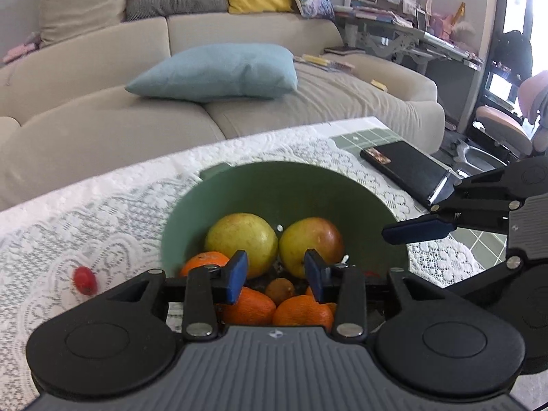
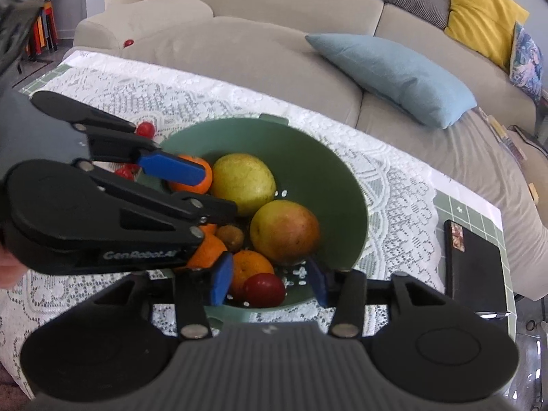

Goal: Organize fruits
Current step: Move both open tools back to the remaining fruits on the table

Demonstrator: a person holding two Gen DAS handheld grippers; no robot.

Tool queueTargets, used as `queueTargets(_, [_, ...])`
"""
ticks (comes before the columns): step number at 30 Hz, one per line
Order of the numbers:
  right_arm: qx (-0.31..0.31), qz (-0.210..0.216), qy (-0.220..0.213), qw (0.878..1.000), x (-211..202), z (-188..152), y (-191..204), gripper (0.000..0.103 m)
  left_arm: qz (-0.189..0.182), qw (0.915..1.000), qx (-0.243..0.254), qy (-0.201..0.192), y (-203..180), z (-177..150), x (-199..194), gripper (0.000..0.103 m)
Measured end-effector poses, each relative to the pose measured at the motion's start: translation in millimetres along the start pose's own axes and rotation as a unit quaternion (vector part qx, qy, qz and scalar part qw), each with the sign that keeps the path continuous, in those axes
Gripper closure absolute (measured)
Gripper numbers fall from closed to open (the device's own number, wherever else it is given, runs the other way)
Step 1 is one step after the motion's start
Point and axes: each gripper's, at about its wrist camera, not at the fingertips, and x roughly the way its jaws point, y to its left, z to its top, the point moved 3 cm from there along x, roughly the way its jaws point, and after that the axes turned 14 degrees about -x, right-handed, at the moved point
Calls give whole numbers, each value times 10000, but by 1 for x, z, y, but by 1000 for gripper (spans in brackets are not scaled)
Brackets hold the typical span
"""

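Green bowl point(image 2: 342, 185) sits on the lace-covered worktop point(image 2: 394, 178), holding two yellow-red apples point(image 2: 284, 231), several oranges point(image 2: 251, 267), a small brown fruit point(image 2: 231, 236) and a dark red fruit point(image 2: 264, 289). Left gripper point(image 1: 275, 275) hovers over the near rim, jaws parted, nothing between them; oranges lie directly below. Right gripper point(image 2: 270, 282) is also released and empty, with the dark red fruit just ahead between its blue pads. One small red fruit point(image 1: 84, 280) lies loose on the lace, outside the bowl, to the left of the left gripper and near it. Judgement: the left hand is nearer that stray piece; a sideways move left looks needed. Another red fruit point(image 2: 145, 129) shows beyond the left gripper in the right wrist view.
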Motion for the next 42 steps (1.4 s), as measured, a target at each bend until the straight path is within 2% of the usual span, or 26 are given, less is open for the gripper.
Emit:
queueTargets(4, [168,-124,-263,9994,-8,1,7,39,170,9996,-92,-205,9,1,-15,57])
queueTargets(8, [509,-152,-632,9966,-16,3,18,36,235,9990,-164,-332,23,-2,-31,56])
queueTargets(12, [820,-188,-953,9919,-18,7,34,27,338,9983,-200,-440,40,-8,-46,55])
queueTargets(19, [905,-316,-1293,9870,-16,21,74,26,628,9952,-373,-655,82,-16,-71,55])
queueTargets(26, [767,-431,-1611,9830,-18,40,118,26,820,9914,-733,-702,128,-24,-87,55])
queueTargets(29, [684,-625,-1613,9825,-13,48,135,27,854,9904,-853,-681,142,-29,-89,55])
queueTargets(31, [671,-665,-1639,9819,-7,52,140,31,883,9895,-926,-670,150,-32,-91,55])
queueTargets(36, [698,-751,-1752,9792,4,57,157,31,928,9871,-1089,-715,167,-42,-95,55])
queueTargets(42, [462,-605,-1746,9817,21,59,183,36,935,9861,-1115,-806,178,-51,-92,55])
